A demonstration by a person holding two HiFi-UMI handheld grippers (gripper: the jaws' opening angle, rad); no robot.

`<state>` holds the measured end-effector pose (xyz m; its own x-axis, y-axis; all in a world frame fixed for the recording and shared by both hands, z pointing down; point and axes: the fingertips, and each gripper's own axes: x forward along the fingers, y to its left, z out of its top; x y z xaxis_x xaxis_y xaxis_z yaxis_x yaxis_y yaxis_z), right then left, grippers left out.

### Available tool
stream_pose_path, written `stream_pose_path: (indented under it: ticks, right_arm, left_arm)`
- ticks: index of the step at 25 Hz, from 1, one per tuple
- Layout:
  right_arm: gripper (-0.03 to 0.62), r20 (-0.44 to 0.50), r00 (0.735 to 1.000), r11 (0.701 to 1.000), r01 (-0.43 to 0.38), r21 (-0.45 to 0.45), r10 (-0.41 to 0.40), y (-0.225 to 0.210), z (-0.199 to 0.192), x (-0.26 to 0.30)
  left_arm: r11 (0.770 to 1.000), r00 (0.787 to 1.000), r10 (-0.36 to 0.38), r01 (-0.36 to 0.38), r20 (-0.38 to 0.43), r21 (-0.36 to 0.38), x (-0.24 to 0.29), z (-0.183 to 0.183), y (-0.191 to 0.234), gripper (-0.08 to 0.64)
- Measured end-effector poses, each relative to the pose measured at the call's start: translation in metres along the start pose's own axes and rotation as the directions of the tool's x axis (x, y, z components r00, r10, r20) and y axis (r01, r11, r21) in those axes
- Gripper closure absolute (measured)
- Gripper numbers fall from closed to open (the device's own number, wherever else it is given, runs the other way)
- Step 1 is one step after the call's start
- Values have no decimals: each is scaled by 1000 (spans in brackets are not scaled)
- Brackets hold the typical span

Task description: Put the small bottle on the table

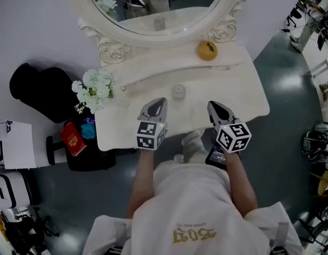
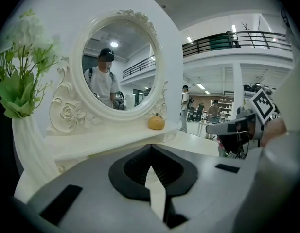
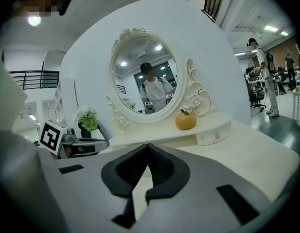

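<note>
As the left gripper (image 1: 157, 102) and right gripper (image 1: 215, 106) hover at the near edge of the table (image 1: 241, 92), jaws pressed together on nothing, the small bottle (image 1: 178, 92) stands free just beyond, between them, below the mirror (image 1: 153, 4); placement appears complete.

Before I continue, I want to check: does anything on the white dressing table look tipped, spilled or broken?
Nothing stands out. The small bottle stands on the table, the orange fruit sits on the shelf, the flowers are upright.
</note>
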<state>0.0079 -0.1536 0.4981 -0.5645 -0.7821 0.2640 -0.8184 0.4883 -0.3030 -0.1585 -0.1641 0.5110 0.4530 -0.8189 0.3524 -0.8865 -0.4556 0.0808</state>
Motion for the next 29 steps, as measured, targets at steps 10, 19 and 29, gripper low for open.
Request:
stream_pose_path:
  ticks: [10, 19, 29]
  right_arm:
    - [580, -11, 1000, 1000, -8, -5, 8, 2, -4, 2]
    - [580, -8, 1000, 1000, -8, 11, 8, -3, -3, -2]
    - [580, -4, 1000, 1000, -1, 17, 1, -10, -5, -8]
  left_arm:
    - [1000, 1000, -2, 2, -2, 0, 1, -3, -1, 541]
    - [1000, 1000, -8, 8, 5, -15, 0, -2, -4, 541]
    - [1000, 1000, -12, 12, -9, -7, 3, -6, -10, 541]
